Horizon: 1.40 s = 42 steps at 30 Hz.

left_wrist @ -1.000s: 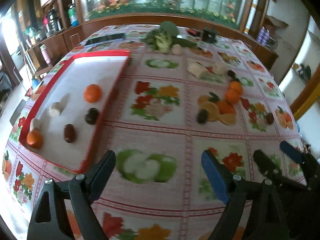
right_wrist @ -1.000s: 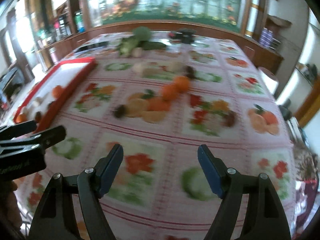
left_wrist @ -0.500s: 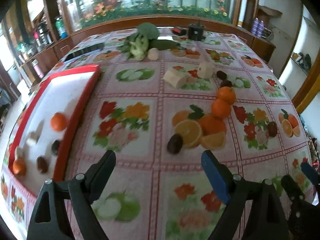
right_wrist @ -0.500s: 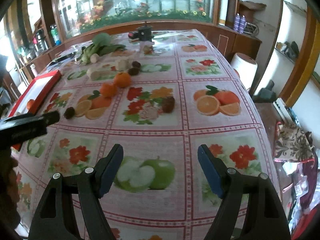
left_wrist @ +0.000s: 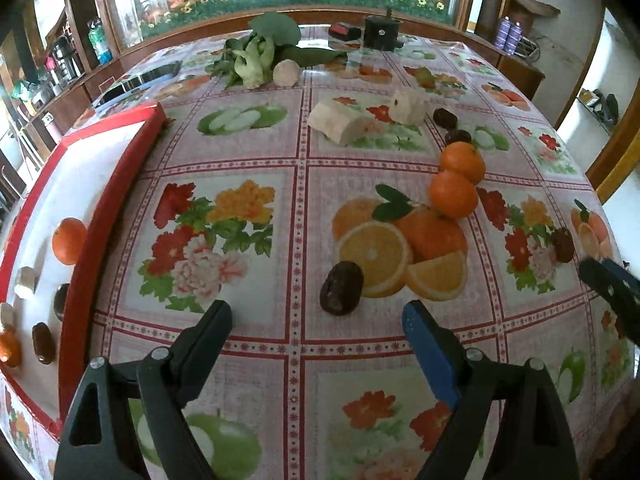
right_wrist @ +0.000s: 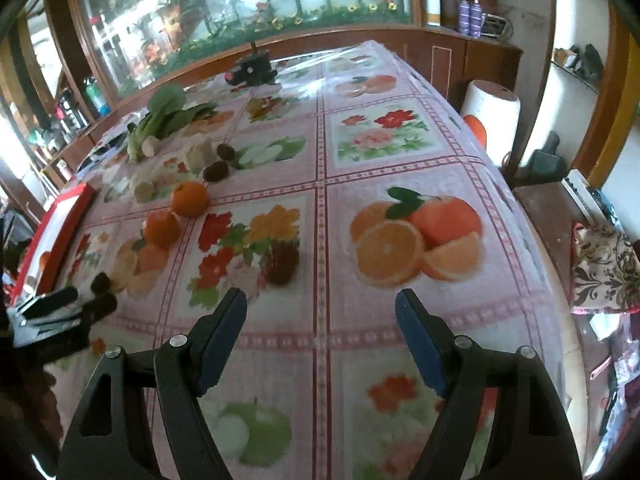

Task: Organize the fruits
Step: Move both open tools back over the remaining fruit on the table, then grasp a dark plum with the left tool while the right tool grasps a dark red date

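In the left wrist view, the red tray (left_wrist: 116,200) lay at nine o'clock, its white floor holding an orange (left_wrist: 69,241), two pale chunks and several dark fruits along the left edge. The left gripper (left_wrist: 316,322) hung released over the fruit-print tablecloth (left_wrist: 296,184), its fingers spread wide with nothing between them. Just ahead of it, at twelve o'clock, a dark date (left_wrist: 342,288) rested on the printed orange slice. Further toward one o'clock, two oranges (left_wrist: 454,194) sat touching each other, with two more dark dates (left_wrist: 458,136) beyond them and a pale cut piece (left_wrist: 340,124) nearby. Leafy greens (left_wrist: 256,56) lay at the far twelve o'clock end. Another dark date (left_wrist: 563,244) sat at three o'clock, near the tip of the right gripper (left_wrist: 608,284).

In the right wrist view, the right gripper (right_wrist: 320,312) was likewise released, its fingers wide apart and empty. A dark date (right_wrist: 282,262) lay just ahead at eleven o'clock. The two oranges (right_wrist: 190,199) sat at ten o'clock, and the tray (right_wrist: 60,216) at nine o'clock.
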### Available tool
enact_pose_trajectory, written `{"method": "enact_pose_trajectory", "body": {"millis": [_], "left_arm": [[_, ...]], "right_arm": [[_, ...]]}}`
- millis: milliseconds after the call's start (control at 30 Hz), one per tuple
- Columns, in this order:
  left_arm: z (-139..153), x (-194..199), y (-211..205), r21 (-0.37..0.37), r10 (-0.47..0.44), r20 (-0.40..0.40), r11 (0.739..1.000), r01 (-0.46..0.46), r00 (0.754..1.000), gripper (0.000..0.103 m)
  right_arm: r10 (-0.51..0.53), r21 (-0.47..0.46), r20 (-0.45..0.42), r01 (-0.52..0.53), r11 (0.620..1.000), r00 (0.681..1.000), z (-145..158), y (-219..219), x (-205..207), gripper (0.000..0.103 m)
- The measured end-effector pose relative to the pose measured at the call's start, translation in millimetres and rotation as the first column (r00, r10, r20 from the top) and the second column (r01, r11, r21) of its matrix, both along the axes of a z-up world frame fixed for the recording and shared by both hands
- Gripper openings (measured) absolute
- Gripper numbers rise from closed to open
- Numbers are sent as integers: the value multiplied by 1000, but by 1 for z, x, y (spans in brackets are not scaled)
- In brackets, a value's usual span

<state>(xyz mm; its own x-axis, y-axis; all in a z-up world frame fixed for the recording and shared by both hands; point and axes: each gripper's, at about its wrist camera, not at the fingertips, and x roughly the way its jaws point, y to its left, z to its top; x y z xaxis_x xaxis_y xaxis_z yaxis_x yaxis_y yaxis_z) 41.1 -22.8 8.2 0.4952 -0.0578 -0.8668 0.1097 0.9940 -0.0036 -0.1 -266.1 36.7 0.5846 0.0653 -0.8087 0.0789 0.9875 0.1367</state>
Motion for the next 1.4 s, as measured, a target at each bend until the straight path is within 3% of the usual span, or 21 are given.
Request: {"method": "enact_pose_trajectory", "body": {"millis": [200, 300, 367, 467, 533, 600, 700, 1133, 1400], "left_arm": [[0, 2, 0, 1, -27, 11, 1000, 27, 1000, 89], [0, 5, 2, -11, -30, 13, 999, 30, 999, 89], [0, 7, 2, -20, -33, 14, 999, 33, 999, 88], [2, 9, 3, -4, -33, 27, 999, 33, 999, 74], [3, 10, 4, -2, -38, 40, 999, 38, 998, 60], [5, 11, 6, -6, -33, 50, 999, 34, 998, 38], [6, 12, 9, -20, -30, 53, 999, 32, 998, 21], [9, -19, 6, -82, -27, 15, 996, 28, 1000, 21], [9, -41, 16, -149, -23, 7, 989, 24, 1000, 21]], "right_arm": [[49, -57, -26, -50, 997, 998, -7, 18, 21, 71], [87, -116, -36, -90, 989, 996, -9, 30, 26, 55], [112, -170, -41, -118, 978, 993, -11, 37, 27, 38], [143, -171, -32, -146, 974, 989, -11, 40, 28, 24], [155, -178, -29, -158, 971, 987, -11, 40, 27, 21], [164, -181, -26, -166, 969, 986, -11, 41, 27, 20], [167, -161, -24, -169, 972, 986, -11, 39, 27, 20], [163, 2, -3, -163, 987, 987, -5, 18, 2, 20], [153, 26, 11, -153, 988, 988, -1, 13, -17, 20]]}}
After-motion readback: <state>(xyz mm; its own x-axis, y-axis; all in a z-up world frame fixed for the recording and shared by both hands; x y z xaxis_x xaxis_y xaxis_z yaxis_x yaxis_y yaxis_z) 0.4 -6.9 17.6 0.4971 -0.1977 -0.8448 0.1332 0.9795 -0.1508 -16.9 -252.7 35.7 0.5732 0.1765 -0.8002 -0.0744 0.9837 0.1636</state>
